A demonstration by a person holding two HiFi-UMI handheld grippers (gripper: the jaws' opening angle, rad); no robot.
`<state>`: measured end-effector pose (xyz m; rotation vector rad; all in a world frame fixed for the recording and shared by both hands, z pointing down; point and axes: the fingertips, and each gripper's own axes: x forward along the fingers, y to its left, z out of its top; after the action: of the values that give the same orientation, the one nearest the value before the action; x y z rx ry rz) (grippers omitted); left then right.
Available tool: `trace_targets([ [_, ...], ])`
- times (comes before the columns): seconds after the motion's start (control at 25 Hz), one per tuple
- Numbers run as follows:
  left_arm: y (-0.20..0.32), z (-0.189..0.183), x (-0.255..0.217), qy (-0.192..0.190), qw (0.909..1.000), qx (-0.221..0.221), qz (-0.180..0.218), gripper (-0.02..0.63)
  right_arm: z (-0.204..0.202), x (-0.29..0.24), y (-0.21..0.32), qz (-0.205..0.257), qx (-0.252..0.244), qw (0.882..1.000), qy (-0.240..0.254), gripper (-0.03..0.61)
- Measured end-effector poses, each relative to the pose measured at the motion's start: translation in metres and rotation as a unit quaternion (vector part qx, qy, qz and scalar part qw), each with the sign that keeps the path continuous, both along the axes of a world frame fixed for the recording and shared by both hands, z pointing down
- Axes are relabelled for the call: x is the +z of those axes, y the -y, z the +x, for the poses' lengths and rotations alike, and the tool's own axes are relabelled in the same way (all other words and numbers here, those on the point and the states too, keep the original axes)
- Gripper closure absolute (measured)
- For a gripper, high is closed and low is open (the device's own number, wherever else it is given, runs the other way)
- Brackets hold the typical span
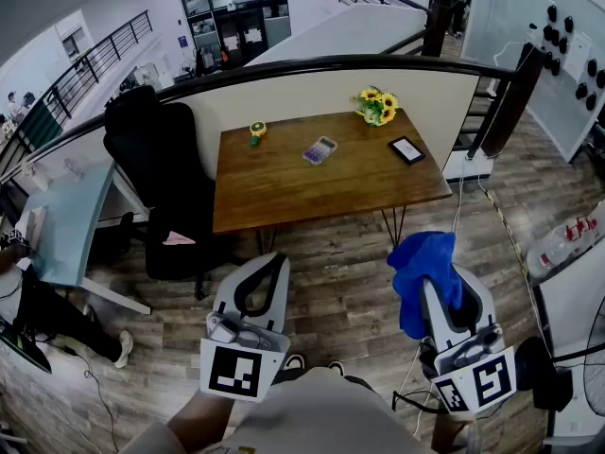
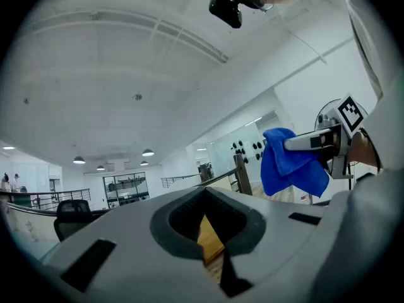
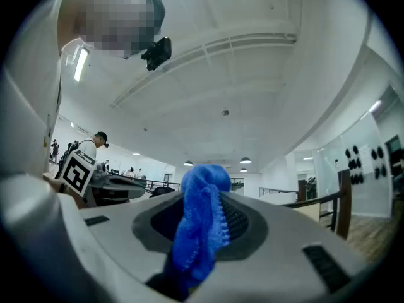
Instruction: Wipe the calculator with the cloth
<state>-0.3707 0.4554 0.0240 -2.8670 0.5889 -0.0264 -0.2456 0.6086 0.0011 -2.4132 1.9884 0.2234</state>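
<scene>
The cloth (image 1: 423, 265) is being carried pinched in the right gripper (image 1: 442, 296), jaws clamped on a bunched fold w/ most of the blue fabric hanging loose over the tips. The left gripper (image 1: 266, 269) is being held w/ jaws fully together and nothing btwn them. Both are being held out roughly level in front of the body, well short of the table (image 1: 284, 197), so the step in hand is being judged as the approach, w/ no wiping begun yet. The calculator (image 1: 319, 149) is lying flat on the wood, roughly mid-table towards the far side, apart from the flowers (image 1: 377, 106) at the far right corner, the dark tablet (image 1: 406, 149) to its right and a small yellow-green item (image 1: 256, 130) to its left. To do this well, the gap to the table is being closed first. The right gripper is then being tipped down so the hanging bulk of cloth, not the hard jaw tips, is being laid on the keys. Light pressure is being advised, prob. w/ strokes along the calculator's length, since it looks light and is likely to be slid over the smooth wood. One edge is best being steadied by the closed left gripper, opp. the wipe direction. The bite on the cloth looks small, so snagging is being watched for, and the flowers are being given room.
</scene>
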Motion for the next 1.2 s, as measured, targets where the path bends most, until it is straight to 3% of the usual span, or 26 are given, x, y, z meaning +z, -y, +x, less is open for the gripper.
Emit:
trace_targets([
  [0.36,-0.013,0.01,0.013,0.007,1.0,-0.004,-0.006,0.611,0.007,0.005,-0.008,0.013,-0.024,0.999,0.02,0.459],
  [0.68,-0.019,0.014,0.013,-0.019,0.9993,-0.021,-0.024,0.601,0.024,0.015,-0.017,-0.001,-0.028,0.999,0.024,0.456],
  [0.72,-0.019,0.015,0.013,-0.022,0.9993,-0.023,-0.021,0.447,0.025,0.017,-0.017,-0.002,-0.031,0.999,0.028,0.456],
  [0.76,-0.02,0.017,0.012,-0.025,0.9993,-0.024,-0.015,0.212,0.026,0.019,-0.017,-0.003,-0.034,0.999,0.032,0.456],
  [0.88,-0.018,0.02,0.009,-0.028,0.999,-0.033,0.01,0.149,0.029,0.023,-0.014,-0.008,-0.041,0.998,0.04,0.456],
  [1.2,0.001,0.036,0.023,-0.015,0.9994,-0.032,-0.001,0.141,0.046,0.036,0.008,-0.018,-0.052,0.997,0.047,0.456],
])
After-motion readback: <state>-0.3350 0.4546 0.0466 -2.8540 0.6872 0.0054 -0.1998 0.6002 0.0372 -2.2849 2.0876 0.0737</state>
